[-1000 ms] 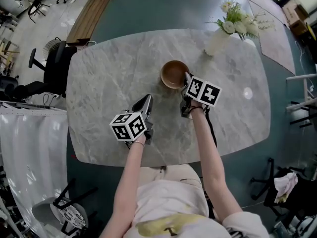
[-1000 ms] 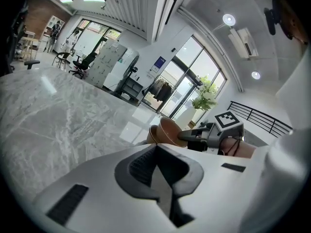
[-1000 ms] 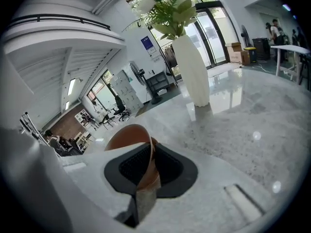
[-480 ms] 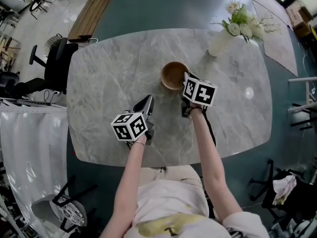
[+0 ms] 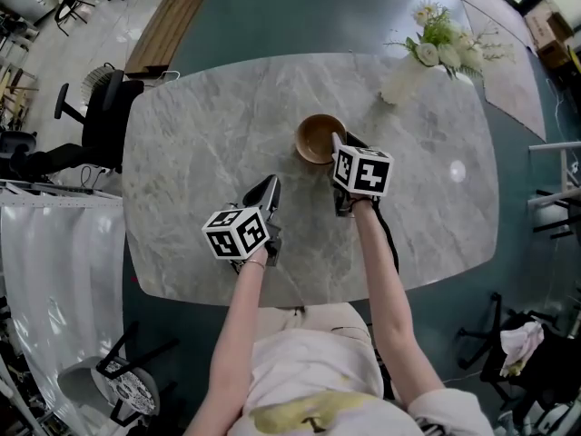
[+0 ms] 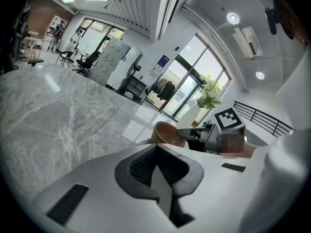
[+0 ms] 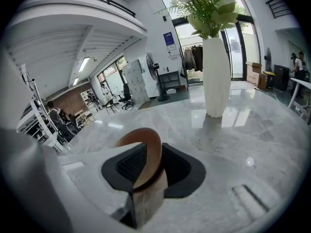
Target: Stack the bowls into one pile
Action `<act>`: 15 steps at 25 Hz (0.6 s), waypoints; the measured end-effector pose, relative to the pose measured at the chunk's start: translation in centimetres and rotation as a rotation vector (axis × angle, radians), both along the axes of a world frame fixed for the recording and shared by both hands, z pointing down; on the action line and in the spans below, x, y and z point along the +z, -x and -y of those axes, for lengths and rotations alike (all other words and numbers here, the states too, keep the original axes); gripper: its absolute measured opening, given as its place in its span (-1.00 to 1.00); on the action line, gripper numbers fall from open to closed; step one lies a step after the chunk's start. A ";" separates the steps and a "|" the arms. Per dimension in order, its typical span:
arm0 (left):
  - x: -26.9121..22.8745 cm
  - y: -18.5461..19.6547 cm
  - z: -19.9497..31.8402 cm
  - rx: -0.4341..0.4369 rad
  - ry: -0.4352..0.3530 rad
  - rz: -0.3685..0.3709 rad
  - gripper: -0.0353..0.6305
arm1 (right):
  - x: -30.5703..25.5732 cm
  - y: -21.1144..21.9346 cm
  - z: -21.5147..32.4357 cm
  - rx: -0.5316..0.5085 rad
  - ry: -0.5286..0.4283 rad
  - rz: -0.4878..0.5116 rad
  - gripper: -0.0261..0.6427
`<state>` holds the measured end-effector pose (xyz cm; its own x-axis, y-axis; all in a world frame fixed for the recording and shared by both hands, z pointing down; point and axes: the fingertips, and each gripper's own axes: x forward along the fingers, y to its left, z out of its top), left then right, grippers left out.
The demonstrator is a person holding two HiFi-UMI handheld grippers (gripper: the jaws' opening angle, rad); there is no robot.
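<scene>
Right gripper view shows the brown bowl [image 7: 144, 147] standing on its base on the grey marble worktop [image 7: 252, 130], its near rim rising up between the two dark pads of the right gripper [image 7: 148, 155]. The jaws have just been opening: the rim is between them, lying close against the left pad, while a thin gap shows on the other side, so the pads no longer pinch it. Whether more than one bowl is nested there cannot be told from any view.

In the head view the bowl sits a little beyond the middle of the worktop, with the right gripper reaching its nearer right edge from the person's side; the marker cube rides just behind the jaws.

The left gripper [image 5: 266, 189] is well apart from the bowl, nearer the person and to the left, pointing across the worktop towards it. In the left gripper view its jaws are pressed together with nothing between them, and the bowl and the right gripper show beyond the tips.

A white vase [image 5: 398, 77] of pale flowers and green leaves stands upright near the far right corner of the worktop, beyond the bowl and apart from it. A black office chair [image 5: 89, 133] stands on the floor off the worktop's left end.
</scene>
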<state>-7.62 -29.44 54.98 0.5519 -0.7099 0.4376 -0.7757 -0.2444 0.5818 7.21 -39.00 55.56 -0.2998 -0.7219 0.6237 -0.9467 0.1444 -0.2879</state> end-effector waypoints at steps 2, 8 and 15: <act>-0.1 0.0 0.0 -0.001 -0.001 0.000 -0.89 | -0.2 0.0 -0.1 -0.006 -0.011 -0.005 -0.61; -0.3 -0.3 -0.2 0.003 -0.007 0.000 -0.89 | -0.7 -0.5 -0.4 -0.002 -0.030 -0.005 -0.49; -1.6 -0.1 -0.7 0.006 -0.052 0.012 -0.89 | -2.3 -0.5 -1.6 -0.016 -0.080 0.058 -0.51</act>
<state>-7.48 -28.73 53.33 0.5511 -0.7286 0.4067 -0.7812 -0.2790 0.5585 7.70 -37.43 53.24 -0.3455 -0.7635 0.5456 -0.9262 0.1842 -0.3289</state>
